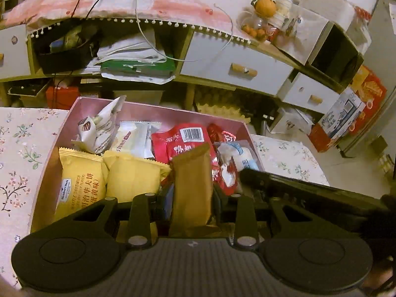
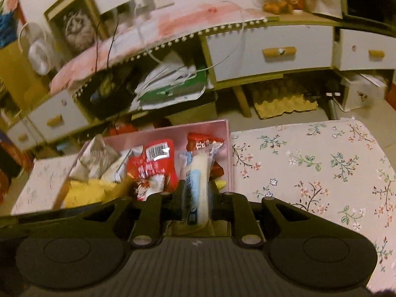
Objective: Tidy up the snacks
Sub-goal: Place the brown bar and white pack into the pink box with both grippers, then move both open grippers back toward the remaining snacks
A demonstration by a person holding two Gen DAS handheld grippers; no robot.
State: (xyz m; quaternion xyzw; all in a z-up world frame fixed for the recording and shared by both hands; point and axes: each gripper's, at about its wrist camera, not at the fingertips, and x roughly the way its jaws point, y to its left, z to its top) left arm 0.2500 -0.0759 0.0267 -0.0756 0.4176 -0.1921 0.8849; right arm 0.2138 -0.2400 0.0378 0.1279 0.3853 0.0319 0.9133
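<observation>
The left gripper (image 1: pixel 191 193) clenched a brown paper-wrapped snack bar (image 1: pixel 191 188) over the pink rectangular box (image 1: pixel 148 109); the right gripper (image 2: pixel 196 198) grasped a white-and-blue plastic packet (image 2: pixel 198 185) by that box's right wall. Each should settle upright among neighbouring packets before letting go.

Both wrist views tilt steeply down, close over pink box (image 1: pixel 81 113) (image 2: pixel 205 133); shared: box, floral cloth (image 1: pixel 22 148) (image 2: pixel 321 168), cabinet (image 1: pixel 235 69) (image 2: pixel 272 49) behind.

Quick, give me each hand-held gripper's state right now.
Left hand-held gripper: closed on the brown snack packet.
Right hand-held gripper: closed on the white-and-blue snack packet.
</observation>
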